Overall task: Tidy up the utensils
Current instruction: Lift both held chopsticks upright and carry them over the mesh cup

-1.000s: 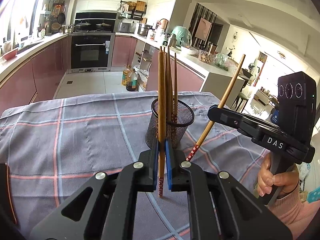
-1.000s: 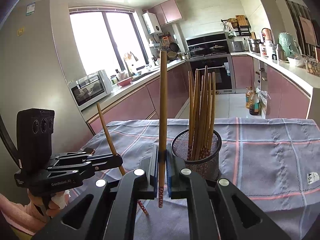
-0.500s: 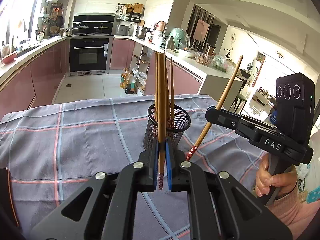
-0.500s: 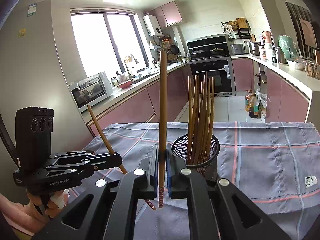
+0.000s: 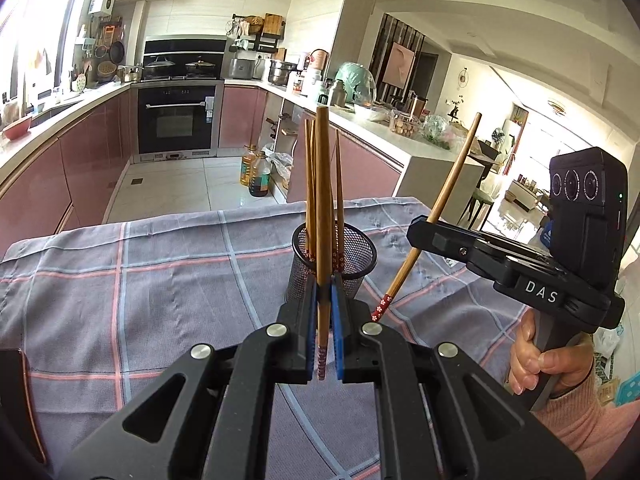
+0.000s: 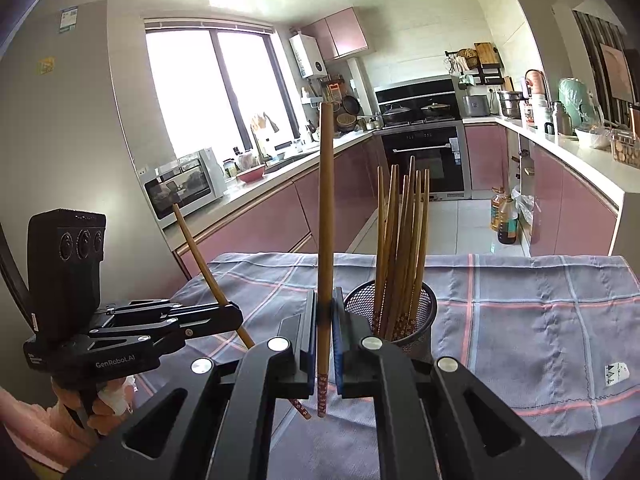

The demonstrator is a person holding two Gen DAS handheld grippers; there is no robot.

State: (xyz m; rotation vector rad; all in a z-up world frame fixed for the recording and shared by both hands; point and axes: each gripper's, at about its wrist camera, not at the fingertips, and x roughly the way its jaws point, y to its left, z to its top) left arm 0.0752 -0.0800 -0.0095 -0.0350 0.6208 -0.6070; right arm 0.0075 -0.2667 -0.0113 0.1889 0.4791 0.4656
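Observation:
A black mesh holder [image 5: 352,256] stands on the grey checked cloth [image 5: 160,280] with several wooden chopsticks [image 6: 404,240] upright in it. My left gripper [image 5: 324,308] is shut on one chopstick [image 5: 323,200], held upright just in front of the holder. My right gripper [image 6: 325,312] is shut on another chopstick [image 6: 326,200], also upright, just left of the holder [image 6: 420,332]. Each gripper also appears in the other's view: the right gripper [image 5: 420,236] with its chopstick slanted [image 5: 448,196], the left gripper [image 6: 236,316] with its chopstick leaning [image 6: 200,256].
The cloth covers the whole table, whose far edge [image 5: 280,210] drops to the kitchen floor. Pink cabinets and an oven [image 5: 174,120] lie beyond, with oil bottles [image 5: 256,174] on the floor. A hand in a pink sleeve [image 5: 552,364] holds the right gripper's handle.
Both grips are unchanged. In the right wrist view the left gripper and its chopstick have drifted slightly to the left.

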